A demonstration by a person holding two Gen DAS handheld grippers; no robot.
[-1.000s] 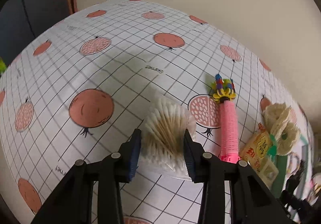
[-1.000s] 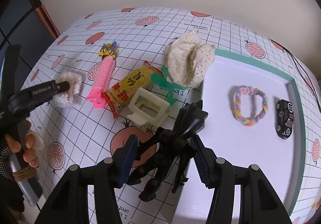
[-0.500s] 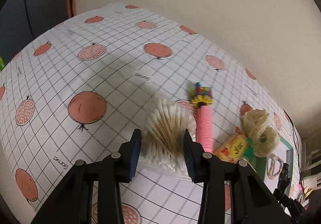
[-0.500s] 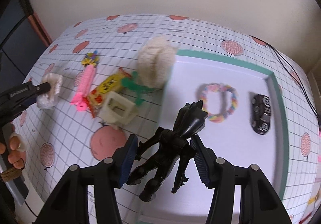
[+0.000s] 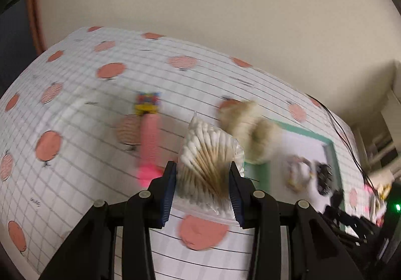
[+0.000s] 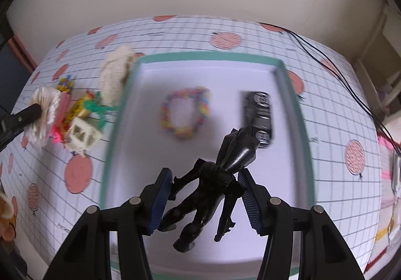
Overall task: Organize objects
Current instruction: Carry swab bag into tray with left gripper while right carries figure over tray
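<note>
Above the counter [image 5: 75, 179], which is covered by a gridded cloth printed with pink fruit, a clear bag of cotton swabs [image 5: 208, 162] is pinched between the blue pads of the left hand-held gripper [image 5: 203, 179]; the swabs are fanned out, white tips upward, and the bag is held clear of the cloth. Beyond it, a pink hair roller [image 5: 149, 137] with a multicoloured end is seen lying on the cloth, and a cream lace item [image 5: 248, 129] is seen just beside the corner of a green-rimmed tray [image 5: 333, 152]. This view is blurred.

In the right wrist view, a black action figure [image 6: 215, 187] is clamped at its torso between the pads of the right hand-held gripper [image 6: 204, 194], its head pointed away from the camera and its legs hanging toward it. The figure is held over the white floor of the green-rimmed tray [image 6: 200, 56]. Inside the tray, a rainbow braided bracelet [image 6: 184, 112] is laid near the middle, and a black toy car [image 6: 259, 117] is laid to its right, near the right rim; the two are apart. Left of the tray, on the cloth, a cluster is made up of the cream lace item [image 6: 115, 74], a green plastic piece [image 6: 96, 109], a yellow snack packet [image 6: 80, 107], a cream square clip [image 6: 82, 134] and the pink roller [image 6: 60, 119]. The left gripper with its swab bag [image 6: 46, 114] is seen at the left edge.
</note>
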